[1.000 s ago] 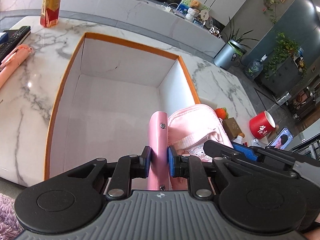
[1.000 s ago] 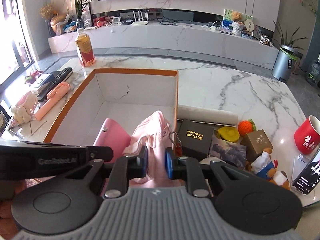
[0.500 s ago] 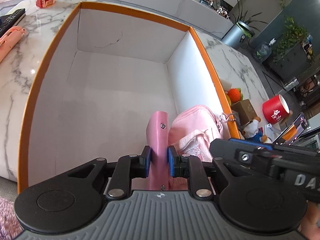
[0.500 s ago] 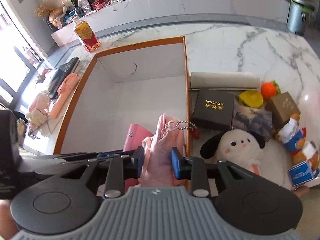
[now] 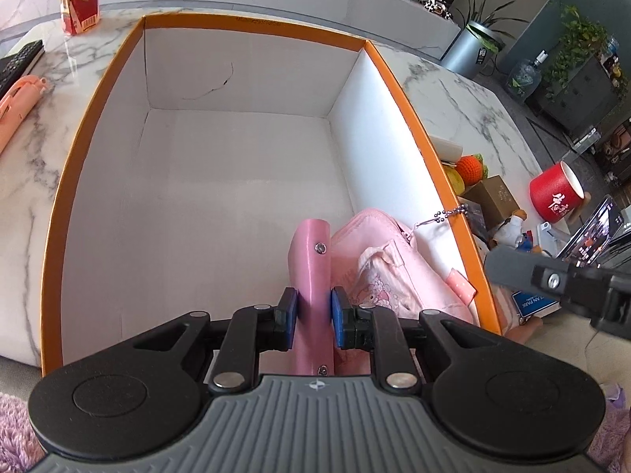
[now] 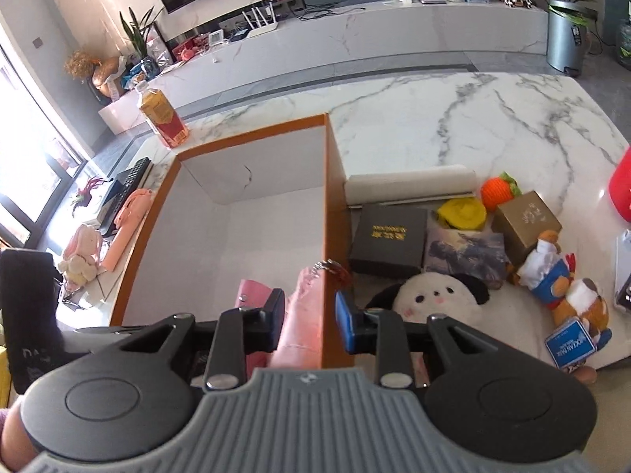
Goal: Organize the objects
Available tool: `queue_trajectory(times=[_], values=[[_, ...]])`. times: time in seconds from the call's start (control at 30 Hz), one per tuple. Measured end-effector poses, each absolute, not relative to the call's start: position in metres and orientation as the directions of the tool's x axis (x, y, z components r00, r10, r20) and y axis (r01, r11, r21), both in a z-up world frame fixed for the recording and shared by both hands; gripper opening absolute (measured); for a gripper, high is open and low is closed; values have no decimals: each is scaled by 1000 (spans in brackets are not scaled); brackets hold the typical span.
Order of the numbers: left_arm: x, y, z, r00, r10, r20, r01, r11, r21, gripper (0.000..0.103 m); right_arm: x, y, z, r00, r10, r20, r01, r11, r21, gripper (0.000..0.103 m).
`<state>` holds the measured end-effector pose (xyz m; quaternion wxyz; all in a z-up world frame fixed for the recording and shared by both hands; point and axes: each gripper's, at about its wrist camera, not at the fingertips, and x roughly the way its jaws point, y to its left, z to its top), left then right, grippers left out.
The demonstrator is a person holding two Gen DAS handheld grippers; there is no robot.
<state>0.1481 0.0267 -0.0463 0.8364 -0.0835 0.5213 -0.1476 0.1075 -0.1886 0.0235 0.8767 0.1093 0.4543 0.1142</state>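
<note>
Counted across both wrist views:

One orange-rimmed box point(image 5: 414, 118). Inside it, two pink things: one pink wallet point(image 5: 311, 252) and one pink pouch point(image 5: 398, 272).

Right of the box, on the marble table point(image 6: 473, 118): one black gift box point(image 6: 388, 242), one gold carton point(image 6: 526, 218), one blue carton point(image 6: 570, 341), one orange crocheted fruit point(image 6: 499, 191), one yellow item point(image 6: 461, 209), one panda plush point(image 6: 434, 301), one rooster doll point(image 6: 552, 272), one red mug point(image 5: 554, 191).

Left of the box: one drink bottle point(image 6: 161, 118), one keyboard point(image 6: 128, 181), one rabbit plush point(image 6: 83, 248).

Two grippers: left point(image 5: 313, 313), right point(image 6: 309, 321).

1. We see a white marble table point(image 6: 453, 118).
2. On it we see an orange-rimmed box point(image 5: 252, 25), a drink bottle point(image 6: 161, 120), a red mug point(image 5: 554, 193) and a panda plush point(image 6: 434, 301).
</note>
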Motion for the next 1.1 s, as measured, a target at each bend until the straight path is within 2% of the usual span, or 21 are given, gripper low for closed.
queue_trajectory(times=[0.17, 0.3, 0.5, 0.73, 0.83, 0.87, 0.97, 1.1], values=[[149, 7, -42, 420, -309, -853, 213, 948, -238, 22, 105, -191, 3, 516, 303, -801, -79, 948, 308, 33], [151, -4, -42, 406, -337, -850, 228, 938, -263, 24, 105, -191, -6, 502, 291, -814, -66, 952, 299, 32], [157, 18, -47, 375, -412, -830, 144, 911, -387, 25, 106, -193, -12, 486, 327, -811, -68, 939, 338, 33], [165, 46, -58, 316, -567, -761, 31, 808, -589, 24, 106, -202, -13, 489, 357, -796, -44, 921, 386, 33], [167, 38, -61, 311, -536, -785, 35, 831, -555, 29, 107, -202, -15, 483, 361, -798, -40, 919, 392, 29], [167, 36, -61, 313, -528, -790, 35, 837, -546, 29, 106, -201, -16, 478, 363, -800, -41, 919, 392, 25], [166, 34, -60, 316, -520, -793, 42, 843, -536, 29, 106, -200, -20, 469, 364, -805, -44, 920, 390, 21], [167, 34, -63, 296, -509, -808, 39, 852, -523, 42, 107, -199, -22, 471, 358, -806, -46, 923, 383, 22]])
